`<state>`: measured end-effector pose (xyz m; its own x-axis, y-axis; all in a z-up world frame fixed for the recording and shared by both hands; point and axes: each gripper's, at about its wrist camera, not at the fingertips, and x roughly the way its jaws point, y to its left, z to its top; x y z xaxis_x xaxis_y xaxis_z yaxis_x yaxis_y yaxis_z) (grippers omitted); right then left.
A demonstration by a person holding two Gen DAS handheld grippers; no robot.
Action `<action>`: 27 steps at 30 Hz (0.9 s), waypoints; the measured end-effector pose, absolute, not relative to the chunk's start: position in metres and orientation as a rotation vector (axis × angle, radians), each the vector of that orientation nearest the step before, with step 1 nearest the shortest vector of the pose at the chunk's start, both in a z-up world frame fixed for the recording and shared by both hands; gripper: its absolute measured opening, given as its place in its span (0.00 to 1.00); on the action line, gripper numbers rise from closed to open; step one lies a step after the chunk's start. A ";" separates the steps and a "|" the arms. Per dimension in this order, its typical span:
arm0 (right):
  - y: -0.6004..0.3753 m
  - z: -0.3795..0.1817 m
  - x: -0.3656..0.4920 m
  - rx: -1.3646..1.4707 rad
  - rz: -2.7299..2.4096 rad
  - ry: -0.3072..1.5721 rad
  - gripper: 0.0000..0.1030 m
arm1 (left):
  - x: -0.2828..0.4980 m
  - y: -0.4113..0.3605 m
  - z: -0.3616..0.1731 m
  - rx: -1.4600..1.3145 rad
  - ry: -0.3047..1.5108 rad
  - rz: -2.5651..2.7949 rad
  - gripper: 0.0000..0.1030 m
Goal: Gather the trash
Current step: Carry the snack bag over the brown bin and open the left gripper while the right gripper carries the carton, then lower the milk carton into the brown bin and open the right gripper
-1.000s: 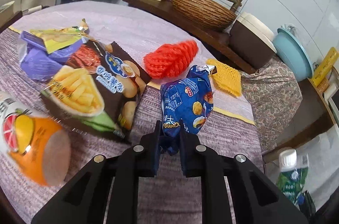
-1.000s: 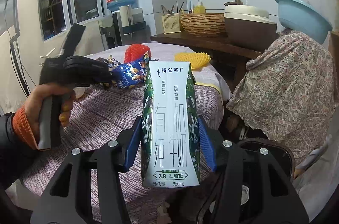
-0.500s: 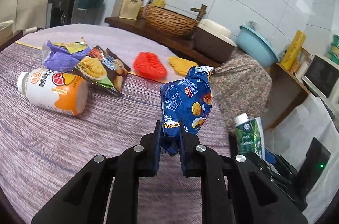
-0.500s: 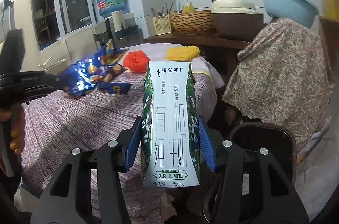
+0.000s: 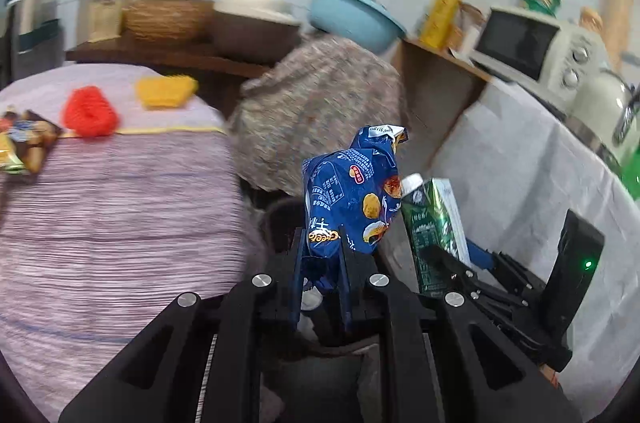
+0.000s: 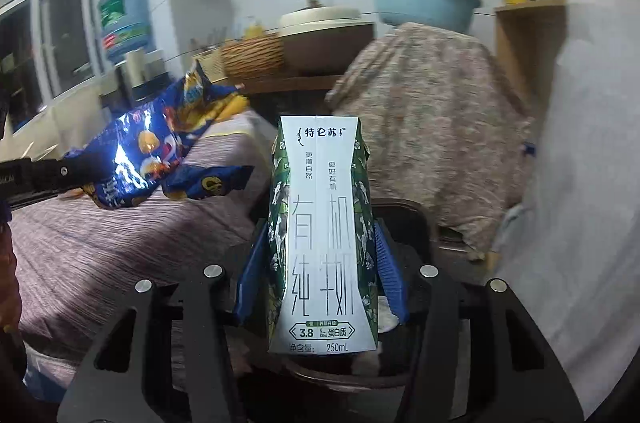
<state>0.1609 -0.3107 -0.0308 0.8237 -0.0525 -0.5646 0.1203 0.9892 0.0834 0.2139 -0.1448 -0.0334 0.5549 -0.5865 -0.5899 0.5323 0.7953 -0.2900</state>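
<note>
My left gripper (image 5: 320,255) is shut on a crumpled blue snack bag (image 5: 352,191) and holds it in the air past the table's edge, over a dark trash bin (image 5: 280,219). My right gripper (image 6: 320,259) is shut on an upright green-and-white milk carton (image 6: 322,235), held above the same black bin (image 6: 404,223). The carton (image 5: 434,227) and right gripper show just right of the bag in the left wrist view. The bag (image 6: 148,155) shows at the left in the right wrist view.
The purple-clothed table (image 5: 112,215) lies to the left, with a red net (image 5: 90,111), a yellow net (image 5: 166,91) and a snack packet (image 5: 24,143) on it. A floral-covered object (image 5: 320,103) stands behind the bin. A white-clothed counter (image 5: 540,175) with a microwave (image 5: 524,43) is at the right.
My left gripper has carried the blue bag off the table to the right, next to the carton over the bin. My right gripper has moved closer over the bin.
</note>
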 end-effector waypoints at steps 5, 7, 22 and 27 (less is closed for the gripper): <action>-0.347 -0.032 0.140 0.123 -0.193 0.597 0.50 | 0.232 -0.204 -0.084 0.011 0.899 -0.720 0.15; -0.357 -0.033 0.135 0.132 -0.213 0.599 0.50 | 0.239 -0.222 -0.106 0.045 0.956 -0.719 0.15; -0.375 -0.048 0.124 0.165 -0.250 0.633 0.50 | 0.270 -0.284 -0.196 0.215 1.139 -0.711 0.56; -0.376 -0.053 0.126 0.171 -0.244 0.649 0.50 | 0.268 -0.275 -0.182 0.161 1.120 -0.711 0.57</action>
